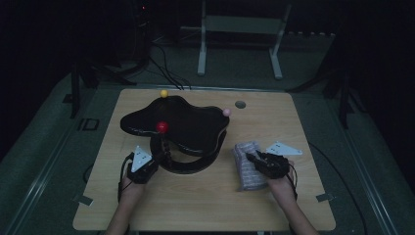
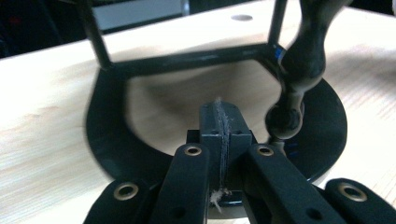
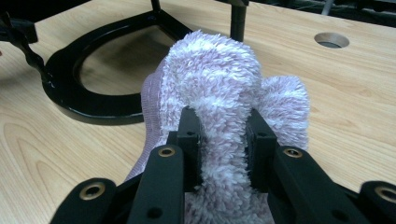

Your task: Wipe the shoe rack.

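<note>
While the right tongs [image 3: 223, 135] pinch a fluffy lilac towel [image 3: 224, 93], the left tongs [image 2: 223, 140] sit pressed together on nothing.
Towel's fold bulges right up between the right pads and spills past both sides of them onto the wooden table [image 3: 355, 107]. Just ahead of those tongs is the black stand's ring base [image 3: 84, 102]. Left tongs hover over that same ring [image 2: 107, 140], with a glossy black knobbed post [image 2: 299, 79] just off to their right.
</note>
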A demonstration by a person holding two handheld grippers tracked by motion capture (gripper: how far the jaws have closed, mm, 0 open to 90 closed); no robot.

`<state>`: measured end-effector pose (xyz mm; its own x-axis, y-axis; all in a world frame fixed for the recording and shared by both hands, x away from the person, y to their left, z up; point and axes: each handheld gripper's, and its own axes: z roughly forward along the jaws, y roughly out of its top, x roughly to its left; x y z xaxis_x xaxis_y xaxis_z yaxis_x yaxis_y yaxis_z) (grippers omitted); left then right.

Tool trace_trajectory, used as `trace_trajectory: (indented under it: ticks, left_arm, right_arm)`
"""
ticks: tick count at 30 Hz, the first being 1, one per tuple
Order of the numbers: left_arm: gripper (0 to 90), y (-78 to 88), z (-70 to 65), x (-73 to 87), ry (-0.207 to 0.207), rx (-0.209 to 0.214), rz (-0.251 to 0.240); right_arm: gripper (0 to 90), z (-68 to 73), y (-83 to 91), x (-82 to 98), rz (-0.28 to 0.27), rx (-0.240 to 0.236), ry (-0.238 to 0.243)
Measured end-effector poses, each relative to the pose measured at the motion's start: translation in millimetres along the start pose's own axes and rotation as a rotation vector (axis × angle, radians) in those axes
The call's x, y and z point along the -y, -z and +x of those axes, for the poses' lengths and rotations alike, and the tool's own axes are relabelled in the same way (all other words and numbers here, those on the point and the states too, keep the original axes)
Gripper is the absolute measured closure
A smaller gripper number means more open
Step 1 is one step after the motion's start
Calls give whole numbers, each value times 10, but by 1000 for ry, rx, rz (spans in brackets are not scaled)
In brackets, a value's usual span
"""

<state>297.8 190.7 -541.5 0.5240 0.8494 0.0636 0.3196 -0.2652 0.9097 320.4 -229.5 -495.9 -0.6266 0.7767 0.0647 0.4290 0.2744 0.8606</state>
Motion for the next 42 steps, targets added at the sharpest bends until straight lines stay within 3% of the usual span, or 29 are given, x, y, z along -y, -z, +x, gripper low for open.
trace_trajectory:
  ticks: [1, 3, 11, 16, 26, 27, 29, 33, 42]
  left_arm:
    - [894, -23, -18, -2, 4, 15, 3]
    - [895, -44, -65, -5, -19, 3, 16]
    - [893, -45, -225, 8, -13, 21, 27]
    - [888, -62, -392, -27, -33, 10, 27]
    - [886, -144, -746, -79, -47, 36, 41]
    - [885, -152, -795, -88, -72, 30, 40]
    - [860, -163, -892, -90, -83, 27, 28]
    - [859, -192, -1036, -119, -99, 84, 28]
    - [861, -241, -1343, -148, -156, 163, 39]
  right_arm:
    - [730, -4, 9, 12, 4, -2, -3]
    - [730, -5, 24, 38, 6, -6, -8]
    - [729, -10, 68, 136, 10, -15, -31]
    - [729, -11, 92, 152, 10, -22, -39]
    - [729, 29, 153, 163, 1, -29, -36]
    - [729, 36, 160, 166, -1, -31, -36]
    - [728, 52, 174, 169, -3, -30, -32]
    - [729, 75, 196, 178, -8, -33, -30]
    - [728, 77, 240, 190, -18, -31, -33]
